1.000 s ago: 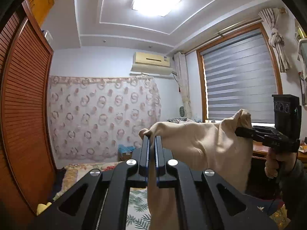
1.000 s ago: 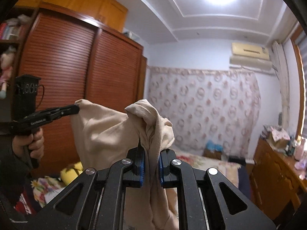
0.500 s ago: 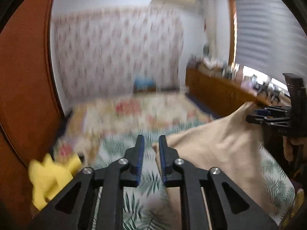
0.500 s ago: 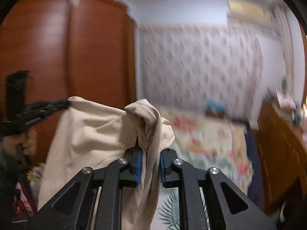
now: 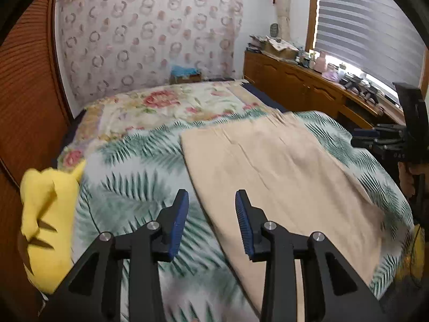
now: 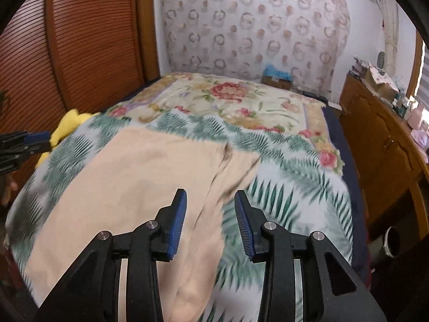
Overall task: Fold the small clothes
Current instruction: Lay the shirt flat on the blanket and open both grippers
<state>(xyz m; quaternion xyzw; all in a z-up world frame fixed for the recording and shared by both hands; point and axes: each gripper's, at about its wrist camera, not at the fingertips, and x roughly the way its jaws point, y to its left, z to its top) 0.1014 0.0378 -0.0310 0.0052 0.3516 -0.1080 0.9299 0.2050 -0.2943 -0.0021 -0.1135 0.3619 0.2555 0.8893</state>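
A beige garment (image 5: 281,171) lies spread flat on the palm-leaf bedspread (image 5: 128,177). My left gripper (image 5: 211,214) hovers over the garment's near left edge, its jaws opening and nothing between the blue pads. In the right wrist view the same beige garment (image 6: 139,177) is spread out, with a crease near its right side. My right gripper (image 6: 210,214) hangs above the garment's near right edge, its jaws opening too, the cloth below them and not pinched. The right gripper (image 5: 380,141) also shows at the right edge of the left wrist view.
A yellow plush toy (image 5: 45,214) lies at the bed's left edge beside the slatted wardrobe door (image 6: 80,40). A floral quilt (image 6: 228,99) covers the far half of the bed. A wooden sideboard (image 5: 308,88) with clutter runs along the right under the window blind.
Both grippers dropped from holding the garment up in the air to just above the bed and tilted downward. Both let go; the garment now lies flat on the bedspread.
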